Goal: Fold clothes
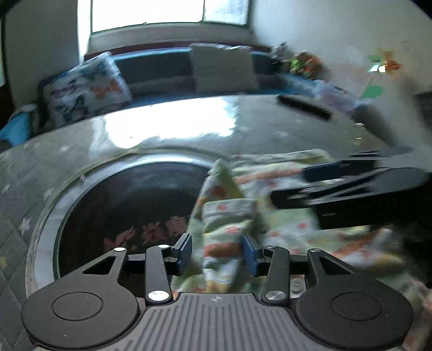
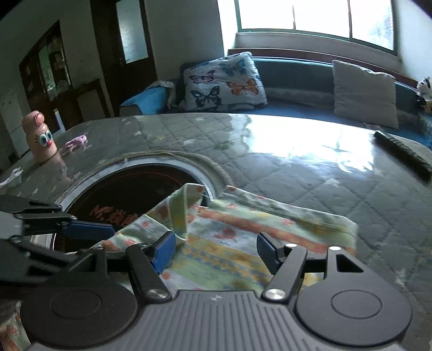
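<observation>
Table: grey quilted star-print cover [image 2: 297, 172], round dark inset [image 2: 129, 194].
Garment: floral green-orange cloth [image 2: 232, 243], partly folded beside the inset.
Left gripper [image 1: 217, 252]: jaws parted, a cloth fold standing between them.
Right gripper [image 2: 216, 251]: wide, empty above the cloth.

Lighting: daylight is pouring through the window [image 2: 316, 19] far beyond the tongs, blowing it out white. Glare: a bright patch is lying on the glossy surface [image 1: 172, 124] ahead of the tongs. Interior: the room is staying dim elsewhere. Blur: the left wrist view is smearing throughout; the right is holding sharper. Distortion: fisheye bending and black corners are framing both views.
</observation>
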A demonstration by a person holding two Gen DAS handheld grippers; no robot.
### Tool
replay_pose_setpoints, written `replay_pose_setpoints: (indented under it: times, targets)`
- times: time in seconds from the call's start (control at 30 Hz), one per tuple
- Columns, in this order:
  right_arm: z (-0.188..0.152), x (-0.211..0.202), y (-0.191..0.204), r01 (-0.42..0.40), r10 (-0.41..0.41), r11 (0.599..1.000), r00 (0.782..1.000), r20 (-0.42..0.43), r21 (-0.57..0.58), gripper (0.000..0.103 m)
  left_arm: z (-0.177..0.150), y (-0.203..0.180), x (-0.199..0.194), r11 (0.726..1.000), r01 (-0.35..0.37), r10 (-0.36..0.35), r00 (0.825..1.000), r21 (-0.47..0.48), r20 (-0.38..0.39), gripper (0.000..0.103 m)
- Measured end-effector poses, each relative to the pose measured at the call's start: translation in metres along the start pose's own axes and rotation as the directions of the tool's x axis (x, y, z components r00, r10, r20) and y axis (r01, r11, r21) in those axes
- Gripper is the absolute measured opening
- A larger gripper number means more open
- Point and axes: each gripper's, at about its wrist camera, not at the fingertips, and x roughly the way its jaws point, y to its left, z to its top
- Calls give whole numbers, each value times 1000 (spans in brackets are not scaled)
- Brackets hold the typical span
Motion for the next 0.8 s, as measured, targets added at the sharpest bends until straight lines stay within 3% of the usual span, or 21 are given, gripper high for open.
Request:
replay_pose_setpoints:
  times: [0.1,0.2,0.3,0.4,0.5,0.7,0.8]
  targets:
    - [-3,-8,-9,10,-10,1000,1000,7,13,68,-1,3,1,1000,17,-17,1000,-22,0,43]
    - [-7,-12,-16,23,-23,999,1000,9,26,68,0,5,-2,999,33,-33,999,-32,8,20]
    - [-10,-14,-22,35,-35,999,999,11,37,68,3,9,-9,999,-18,20,998,-37,56,11]
    - [-11,-14,-27,48,-48,998,999,7,42,68,9,20,-16,993,-106,112,988,-57,106,9]
    - [-12,-12,-33,63,-63,997,998,3,43,68,14,34,-22,975,-210,219,965,-75,146,9]
    - [-13,-9,-44,84,-85,995,996,3,54,68,12,64,-9,938,-332,341,935,-101,93,11]
    - [-14,-4,-54,90,-90,994,996,-3,59,68,9,74,-3,931,-349,357,932,-102,67,11]
